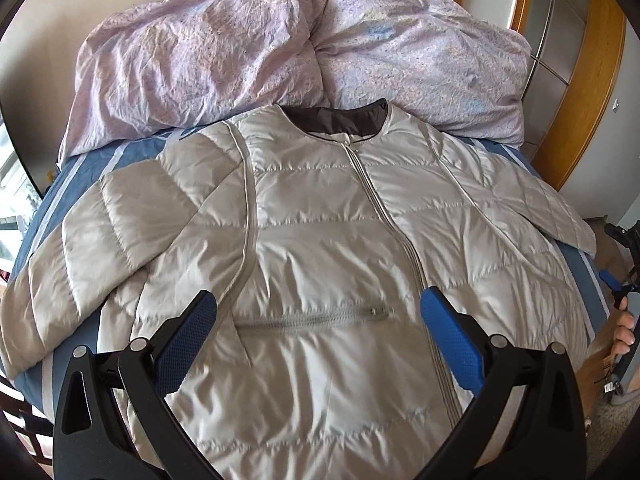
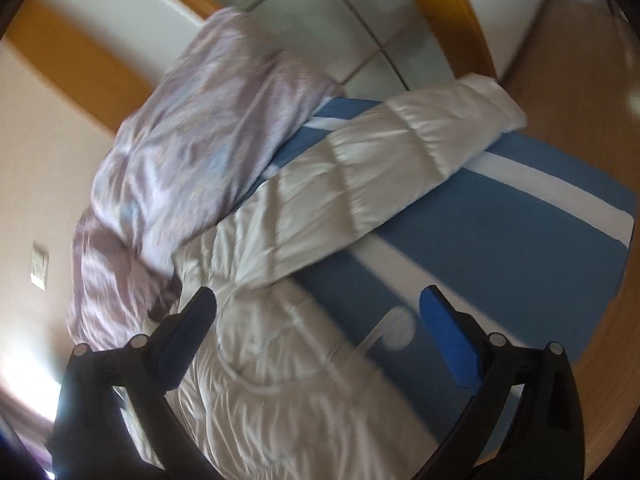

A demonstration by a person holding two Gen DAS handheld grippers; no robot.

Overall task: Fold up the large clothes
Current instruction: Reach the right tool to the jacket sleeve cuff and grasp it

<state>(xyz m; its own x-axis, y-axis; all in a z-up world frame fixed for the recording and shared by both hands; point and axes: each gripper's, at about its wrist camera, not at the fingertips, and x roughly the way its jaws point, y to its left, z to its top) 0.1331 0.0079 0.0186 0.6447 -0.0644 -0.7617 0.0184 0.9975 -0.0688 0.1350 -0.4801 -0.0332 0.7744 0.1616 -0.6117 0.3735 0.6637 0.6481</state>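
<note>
1. Silvery-grey quilted puffer jacket (image 1: 320, 216) lies front-up and zipped on a blue bed sheet with pale stripes (image 1: 116, 156), its dark-lined collar toward a crumpled pink-lilac duvet (image 1: 280, 48) heaped at the far end.
2. One sleeve (image 1: 92, 240) spreads out to the left side of the left wrist view and its cuff reaches the mattress edge there; the other sleeve (image 2: 380, 160) stretches across the sheet toward the opposite edge, where its cuff lies close to the corner.
3. Open sheet shows beside the far sleeve in the right wrist view, down to the mattress edge and the wood floor (image 2: 580, 60) beyond; the duvet touches the jacket's shoulders, so the collar end is crowded.
4. A wooden-framed wardrobe door (image 1: 560, 60) stands beyond the bed on the right.
5. The left gripper (image 1: 318, 304) hovers over the jacket's lower front near a chest pocket zip (image 1: 316, 316), blue-padded fingers spread wide, holding nothing.
6. The right gripper (image 2: 318, 304) is also spread wide and empty, above the jacket's side by the armpit; this view is motion-blurred.
7. Fingers of a person's hand (image 1: 624, 332) show at the right edge of the left wrist view.
</note>
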